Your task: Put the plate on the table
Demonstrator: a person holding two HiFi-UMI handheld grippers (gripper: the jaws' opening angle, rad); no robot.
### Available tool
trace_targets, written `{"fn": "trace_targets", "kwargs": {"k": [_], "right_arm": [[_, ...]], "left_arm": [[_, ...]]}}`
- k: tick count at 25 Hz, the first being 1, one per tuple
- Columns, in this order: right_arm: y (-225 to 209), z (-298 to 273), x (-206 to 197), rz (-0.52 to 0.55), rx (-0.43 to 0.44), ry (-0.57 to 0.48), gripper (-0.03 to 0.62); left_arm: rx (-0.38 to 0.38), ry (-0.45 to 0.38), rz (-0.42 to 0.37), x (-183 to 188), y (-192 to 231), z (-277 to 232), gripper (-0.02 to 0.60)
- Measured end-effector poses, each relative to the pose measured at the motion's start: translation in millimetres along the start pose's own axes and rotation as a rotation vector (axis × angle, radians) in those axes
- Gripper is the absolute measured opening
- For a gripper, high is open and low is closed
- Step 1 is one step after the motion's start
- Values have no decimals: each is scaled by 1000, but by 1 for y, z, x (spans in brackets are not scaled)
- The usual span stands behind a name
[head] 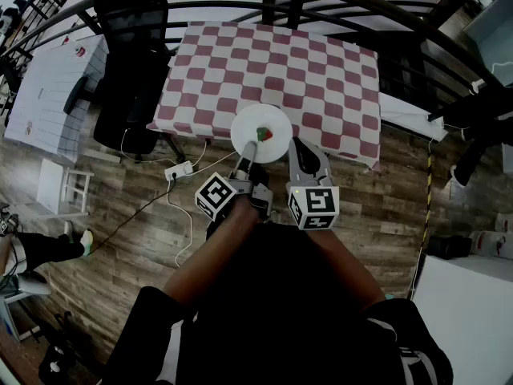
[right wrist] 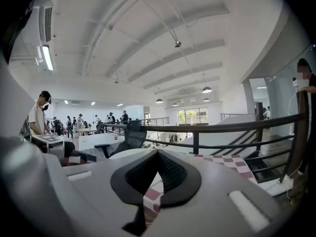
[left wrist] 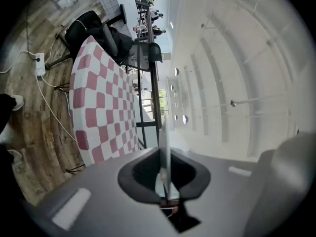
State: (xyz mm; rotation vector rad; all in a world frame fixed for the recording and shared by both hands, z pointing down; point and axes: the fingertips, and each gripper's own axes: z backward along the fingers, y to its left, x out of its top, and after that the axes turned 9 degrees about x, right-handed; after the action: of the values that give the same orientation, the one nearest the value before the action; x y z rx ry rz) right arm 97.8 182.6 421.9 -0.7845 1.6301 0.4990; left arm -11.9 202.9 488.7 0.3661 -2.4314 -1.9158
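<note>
L gripper (head: 248, 151) was rolled on its side, so its fingers pinched the plate (head: 250, 121) by the near rim from above and below. That kept the plate flat and level, presumably so the small red-green item (head: 264, 134) on it wouldn't slide off. Can't tell whether that is food or a print. The plate hung over the near edge of the bench (head: 280, 54) with its red-and-white check cloth. Whether it touched the cloth or was just above it, the head view didn't settle, so I'd judge the set-down not yet finished.

R gripper (head: 303, 145) sat just beside the plate's right rim, apart from it and doing no work. Its fingers were pressed together on nothing.

The L gripper view gave what the head view couldn't. It showed the plate (left wrist: 165, 135) edge-on as a thin blade clamped between the pads, w/ the bench (left wrist: 98, 98) to one side bc of the roll. The R gripper (right wrist: 158, 153) view confirmed the tips met w/ only check cloth (right wrist: 224, 161) beyond, and showed a railing (right wrist: 217, 128) and people far off. Only the head view showed both grippers together and the plate's place vs. the bench edge.
</note>
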Motion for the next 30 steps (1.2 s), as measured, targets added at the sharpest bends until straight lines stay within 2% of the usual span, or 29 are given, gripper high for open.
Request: {"fn": "trace_targets", "kwargs": {"k": [5, 8, 16, 20, 30], "right_arm": [[-8, 9, -7, -2, -15, 8, -3], [-17, 19, -10, -39, -39, -6, -3], [-33, 38, -30, -99, -87, -9, -2], [-49, 43, -39, -114, -141, -3, -3], [-71, 18, -52, -136, -181, 38, -3]], "left_arm": [[-1, 5, 0, -12, 2, 0, 23], [-4, 8, -2, -20, 2, 4, 23], [-2, -13, -30, -13, 12, 11, 23], [2, 10, -26, -11, 19, 0, 23], [7, 75, -47, -2, 24, -51, 23]]}}
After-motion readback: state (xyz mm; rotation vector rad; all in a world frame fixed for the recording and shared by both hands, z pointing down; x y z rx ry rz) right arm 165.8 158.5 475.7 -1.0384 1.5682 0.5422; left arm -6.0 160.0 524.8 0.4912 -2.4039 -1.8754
